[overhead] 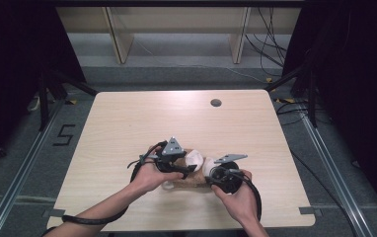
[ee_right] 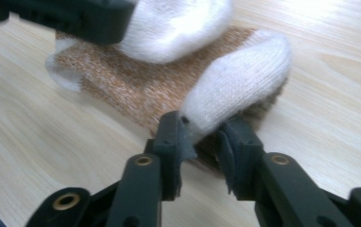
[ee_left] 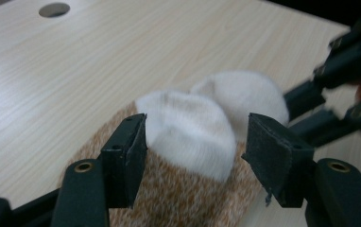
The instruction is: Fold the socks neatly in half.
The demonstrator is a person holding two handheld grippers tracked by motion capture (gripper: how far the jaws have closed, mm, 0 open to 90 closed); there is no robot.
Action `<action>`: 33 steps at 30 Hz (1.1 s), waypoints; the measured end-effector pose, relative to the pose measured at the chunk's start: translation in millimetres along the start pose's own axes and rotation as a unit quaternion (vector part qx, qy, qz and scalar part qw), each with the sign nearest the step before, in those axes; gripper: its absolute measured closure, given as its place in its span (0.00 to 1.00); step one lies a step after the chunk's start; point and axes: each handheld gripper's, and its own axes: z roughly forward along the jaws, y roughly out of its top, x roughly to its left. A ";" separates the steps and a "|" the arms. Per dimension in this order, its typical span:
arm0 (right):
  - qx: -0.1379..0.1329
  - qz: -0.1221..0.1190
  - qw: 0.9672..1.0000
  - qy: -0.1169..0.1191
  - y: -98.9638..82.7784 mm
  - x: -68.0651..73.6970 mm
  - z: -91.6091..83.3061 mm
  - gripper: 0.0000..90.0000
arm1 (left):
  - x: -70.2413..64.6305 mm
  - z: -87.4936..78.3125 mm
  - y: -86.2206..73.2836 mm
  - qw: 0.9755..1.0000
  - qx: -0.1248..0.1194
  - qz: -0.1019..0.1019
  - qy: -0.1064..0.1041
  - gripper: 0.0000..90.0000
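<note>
1. The orange-brown knitted socks with white toes [overhead: 192,173] lie on the pale wooden table [overhead: 127,123], between my two hands.
2. My left gripper [ee_left: 195,142] stands apart around one white toe, its pads clear of it.
3. My right gripper [ee_right: 202,137] pinches the other white toe's [ee_right: 240,85] edge.

The counter [overhead: 127,123] lies bare to the far, left and right of the socks [overhead: 196,170], giving free passage. Near the middle, both grippers crowd the socks, blocking each other's way between them.
</note>
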 end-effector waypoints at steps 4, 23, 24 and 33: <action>-0.018 0.021 1.000 -0.007 0.0 -8.9 -12.9 0.74 | -0.7 3.4 -5.3 0.999 0.020 0.029 -0.001 0.41; -0.034 0.004 0.999 -0.025 15.8 -21.3 2.5 0.73 | -1.4 18.9 -15.3 0.995 0.046 0.088 0.001 0.54; -0.026 0.001 0.999 -0.025 15.1 -22.7 2.5 0.74 | -1.7 19.4 -15.2 0.995 0.045 0.087 -0.001 0.60; -0.029 -0.006 0.999 -0.026 11.2 -28.1 9.5 0.76 | 0.5 15.0 -8.7 0.997 0.039 0.066 -0.006 0.91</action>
